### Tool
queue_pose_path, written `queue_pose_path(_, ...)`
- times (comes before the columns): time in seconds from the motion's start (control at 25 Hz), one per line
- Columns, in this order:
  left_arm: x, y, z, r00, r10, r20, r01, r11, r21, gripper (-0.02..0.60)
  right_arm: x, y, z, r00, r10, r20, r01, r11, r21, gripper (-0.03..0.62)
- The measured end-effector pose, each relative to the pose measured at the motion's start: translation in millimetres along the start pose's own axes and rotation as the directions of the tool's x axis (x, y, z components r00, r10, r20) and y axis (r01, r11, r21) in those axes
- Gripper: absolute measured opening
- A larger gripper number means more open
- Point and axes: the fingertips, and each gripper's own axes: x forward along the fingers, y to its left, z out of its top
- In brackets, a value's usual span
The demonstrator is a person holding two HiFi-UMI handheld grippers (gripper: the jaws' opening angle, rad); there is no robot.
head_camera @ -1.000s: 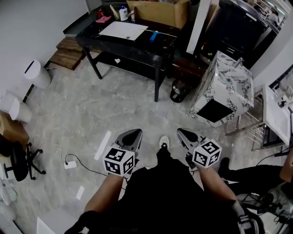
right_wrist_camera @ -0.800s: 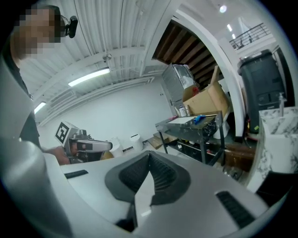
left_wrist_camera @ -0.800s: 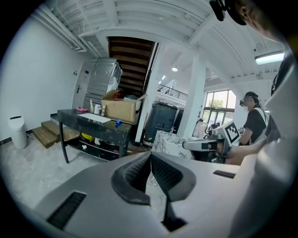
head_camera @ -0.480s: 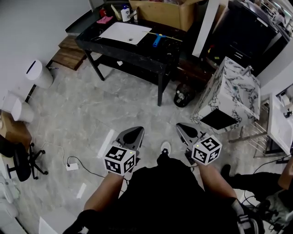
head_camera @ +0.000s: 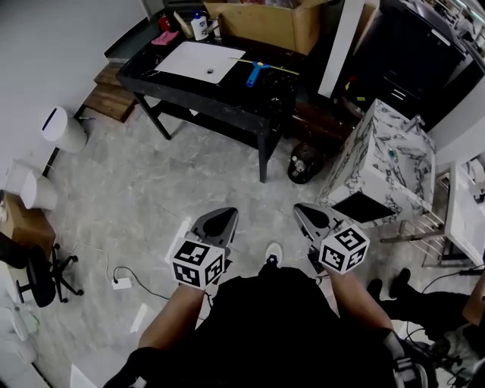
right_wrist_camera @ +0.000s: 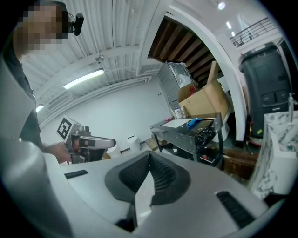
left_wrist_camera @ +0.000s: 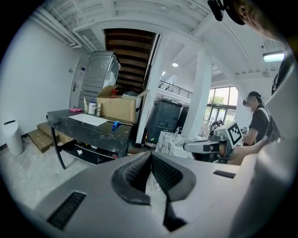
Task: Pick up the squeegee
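The squeegee (head_camera: 255, 73) has a blue handle and a thin blade, and lies on the right part of a black table (head_camera: 204, 95) at the far side of the room. It shows small in the left gripper view (left_wrist_camera: 115, 124) and the right gripper view (right_wrist_camera: 194, 122). My left gripper (head_camera: 216, 220) and right gripper (head_camera: 307, 216) are held side by side over the floor, well short of the table. Both point toward it. In its own view, the left gripper (left_wrist_camera: 150, 155) is shut with nothing in it. The right gripper (right_wrist_camera: 149, 155) is likewise shut with nothing in it.
A white sheet (head_camera: 190, 61), bottles and a cardboard box (head_camera: 261, 19) share the table. A dark round pot (head_camera: 303, 163) sits by its right leg, and a marble-patterned cabinet (head_camera: 383, 155) stands to the right. A white bin (head_camera: 61, 123), office chair (head_camera: 34, 269) and floor cable (head_camera: 120, 283) are at left.
Table and squeegee have drawn nearer in the head view as the person walks forward. Both grippers keep their pose and stay shut.
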Motion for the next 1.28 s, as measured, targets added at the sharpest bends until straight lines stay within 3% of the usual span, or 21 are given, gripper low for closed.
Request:
queue_pose_path(0.8, 105, 4, 49, 0.999, 0.039, -0.003, -0.038, 0.998, 0.040, 0.017, 15, -94, 46, 0.999, 0.054, 0.002, -0.054, 0.998, -0.018, 0.008)
queue_pose_path(1.28, 116, 13, 43, 0.997, 0.060, -0.043, -0.059, 0.998, 0.032, 0.017, 25, -112, 52, 0.997, 0.073, 0.010, -0.073, 0.997, -0.008, 0.008)
